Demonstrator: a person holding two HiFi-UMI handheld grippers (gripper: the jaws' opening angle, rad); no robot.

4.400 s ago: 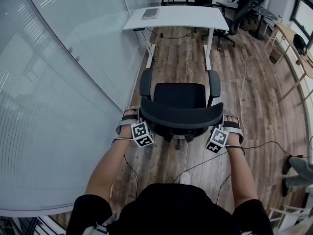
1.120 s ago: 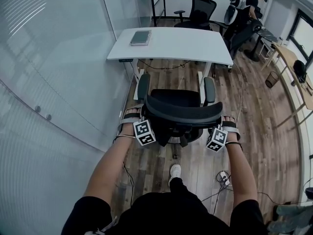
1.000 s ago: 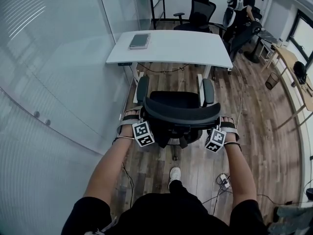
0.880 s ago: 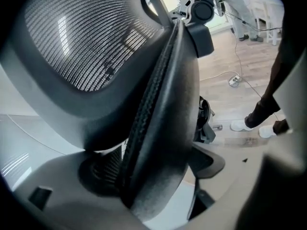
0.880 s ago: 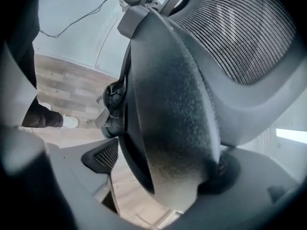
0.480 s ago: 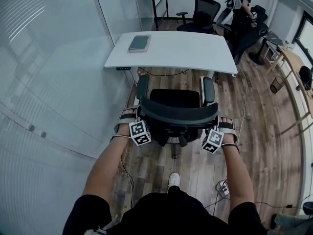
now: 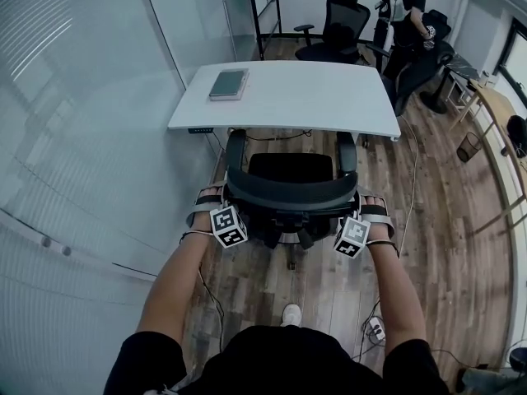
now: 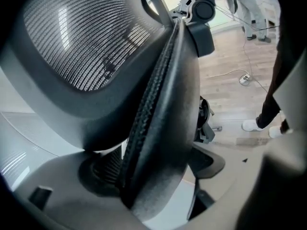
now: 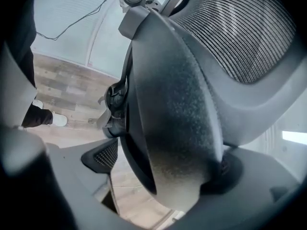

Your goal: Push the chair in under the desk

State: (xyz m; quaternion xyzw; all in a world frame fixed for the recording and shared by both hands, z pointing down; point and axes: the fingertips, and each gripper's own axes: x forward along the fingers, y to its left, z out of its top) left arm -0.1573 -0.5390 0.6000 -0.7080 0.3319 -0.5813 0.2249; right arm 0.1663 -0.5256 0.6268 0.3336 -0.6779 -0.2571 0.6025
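A black mesh office chair (image 7: 290, 168) stands in front of the white desk (image 7: 329, 97), its armrests and the front of its seat at the desk's near edge. My left gripper (image 7: 230, 220) is shut on the left edge of the backrest (image 7: 288, 194), and my right gripper (image 7: 353, 231) is shut on the right edge. In the left gripper view the backrest rim (image 8: 158, 104) fills the space between the jaws of the left gripper (image 8: 156, 181). The right gripper view shows the backrest's padded edge (image 9: 177, 109) pinched in the right gripper (image 9: 168, 181).
A grey notebook (image 7: 228, 83) lies on the desk's left end. A glass wall (image 7: 90, 122) runs along the left. More black chairs (image 7: 339, 19) and a person (image 7: 409, 6) are beyond the desk. Cables and a power strip (image 7: 375, 329) lie on the wooden floor.
The chair has rolled forward towards the desk with both grippers holding its backrest. Its armrests now reach the desk's near edge. I have stepped forward behind it.
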